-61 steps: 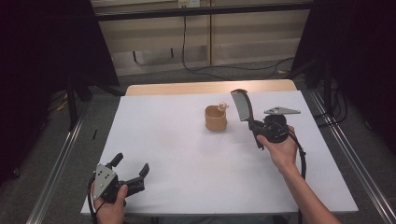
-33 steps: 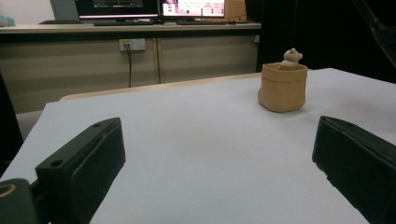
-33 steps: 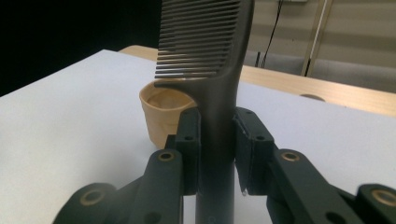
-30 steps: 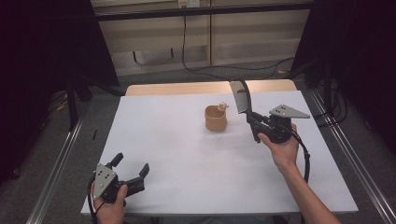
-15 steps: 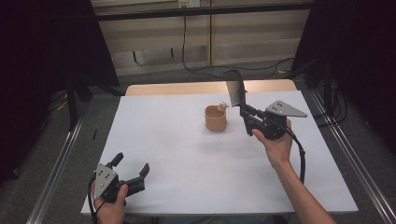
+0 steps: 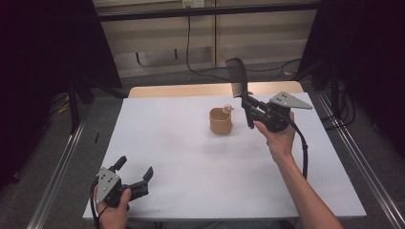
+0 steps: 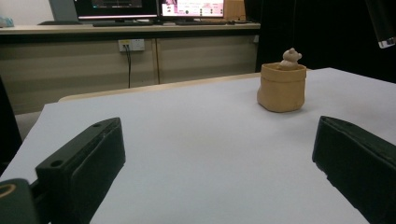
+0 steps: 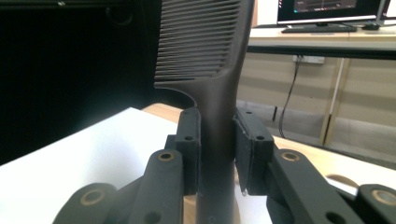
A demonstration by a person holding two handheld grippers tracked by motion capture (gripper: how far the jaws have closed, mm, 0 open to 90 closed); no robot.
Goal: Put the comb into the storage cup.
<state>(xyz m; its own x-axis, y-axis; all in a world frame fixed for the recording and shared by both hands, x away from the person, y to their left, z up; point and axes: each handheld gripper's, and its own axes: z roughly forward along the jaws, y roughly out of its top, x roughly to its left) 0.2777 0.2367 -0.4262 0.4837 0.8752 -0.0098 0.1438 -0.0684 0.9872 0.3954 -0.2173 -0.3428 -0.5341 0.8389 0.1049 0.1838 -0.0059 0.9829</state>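
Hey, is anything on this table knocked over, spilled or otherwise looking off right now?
Nothing stands out. The tan cup stands upright on the white table with a small figure at its rim, nothing spilled. The right tool grips a black comb by its handle; the left tool is open and holds nothing.

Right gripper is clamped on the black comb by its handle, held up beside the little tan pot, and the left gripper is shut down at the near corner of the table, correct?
Not quite. The left gripper is open: its own view shows the jaws spread wide with bare table between them. The rest holds: the right gripper clamps the comb by its handle, raised beside the pot.
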